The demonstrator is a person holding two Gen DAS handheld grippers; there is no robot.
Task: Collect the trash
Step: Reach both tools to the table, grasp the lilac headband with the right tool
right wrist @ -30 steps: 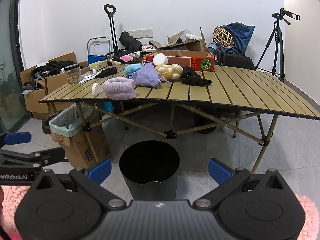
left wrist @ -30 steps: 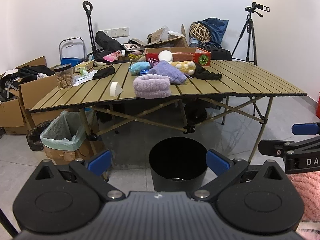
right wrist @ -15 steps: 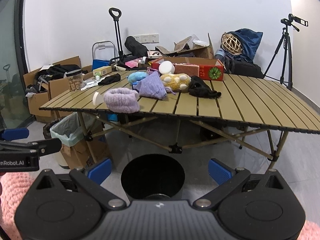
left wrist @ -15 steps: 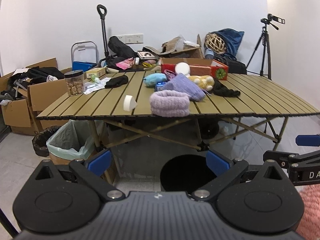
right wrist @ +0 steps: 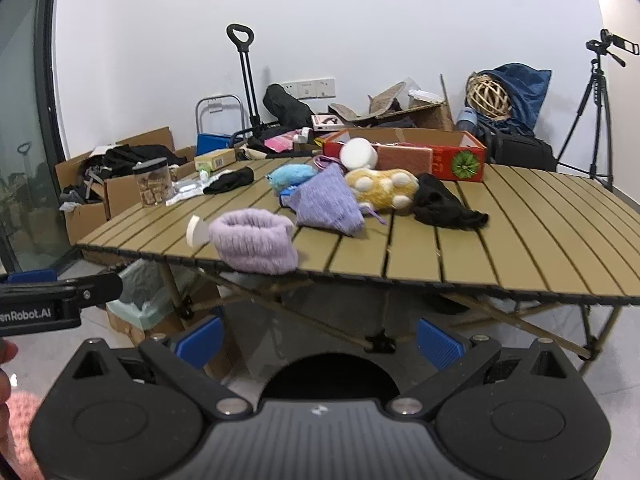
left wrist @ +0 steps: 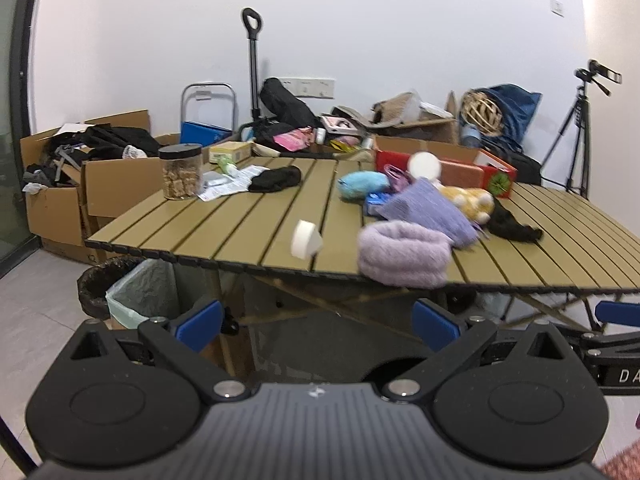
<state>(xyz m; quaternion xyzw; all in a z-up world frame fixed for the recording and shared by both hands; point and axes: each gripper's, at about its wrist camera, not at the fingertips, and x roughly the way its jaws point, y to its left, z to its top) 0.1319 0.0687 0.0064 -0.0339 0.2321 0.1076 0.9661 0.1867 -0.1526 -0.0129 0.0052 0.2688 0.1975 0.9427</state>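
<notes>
— Olive-brown slats made up the folding table [right wrist: 500, 240], right? Where did both grippers stand against it?

— Short of its near edge and lower than the top. The left gripper [left wrist: 316, 326] and the right gripper [right wrist: 318, 342] each had their blue pads spread wide with nothing between them.

— And the bin?

— The black trash bin [right wrist: 332, 372] sat on the floor in front of the table, just beyond the right gripper and centred between its fingers; only the dark rim showed above the gripper body. In the left wrist view it showed as a dark arc [left wrist: 394, 368] low and right of centre.

— What lay on the table?

— Nearest the front edge, a white tape roll [left wrist: 305, 239] stood on its side, and just beside it a fluffy lilac headband [right wrist: 254, 246]. Behind that lay a purple knitted cloth [right wrist: 326, 204], touching a yellow plush toy [right wrist: 382, 188]. A black cloth [right wrist: 444, 204] lay to the right of the toy, and a lidded jar of snacks [left wrist: 181, 176] stood near the table's far left corner.

— Anything under it?

— A box lined with a pale green bag [left wrist: 140, 300], at the table's left end.
</notes>
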